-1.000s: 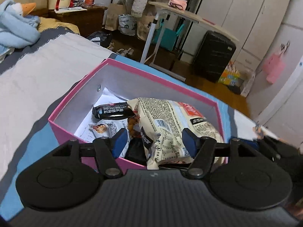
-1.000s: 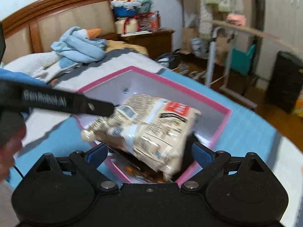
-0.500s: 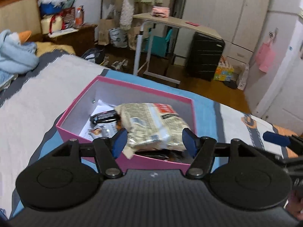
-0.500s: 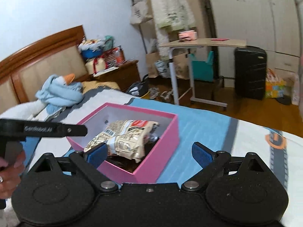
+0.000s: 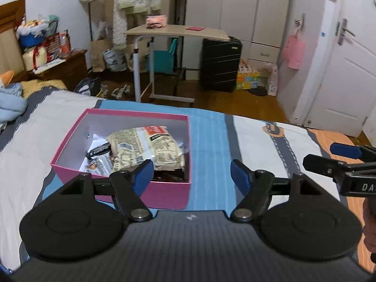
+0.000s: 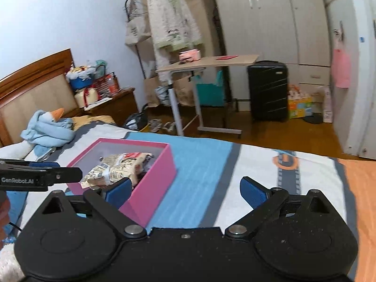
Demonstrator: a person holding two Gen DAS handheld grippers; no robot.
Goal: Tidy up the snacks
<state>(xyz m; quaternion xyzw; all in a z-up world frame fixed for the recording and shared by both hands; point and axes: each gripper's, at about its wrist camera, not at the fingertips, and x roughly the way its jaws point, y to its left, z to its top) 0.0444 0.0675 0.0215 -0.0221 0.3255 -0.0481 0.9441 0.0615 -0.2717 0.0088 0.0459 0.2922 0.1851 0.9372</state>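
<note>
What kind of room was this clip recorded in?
Most likely a bedroom: a wooden headboard behind the striped bed cover, a white built-in wardrobe, and a black hard-shell suitcase on the wooden floor.

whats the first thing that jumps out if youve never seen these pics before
The pink box on the bed's blue stripe stands out, open-topped and stuffed with snacks, a big cream snack bag lying on top. Both grippers are empty and open: the left gripper sits in front of the box, the right gripper off to its right. Behind, a black suitcase stands by the wardrobe.
</note>
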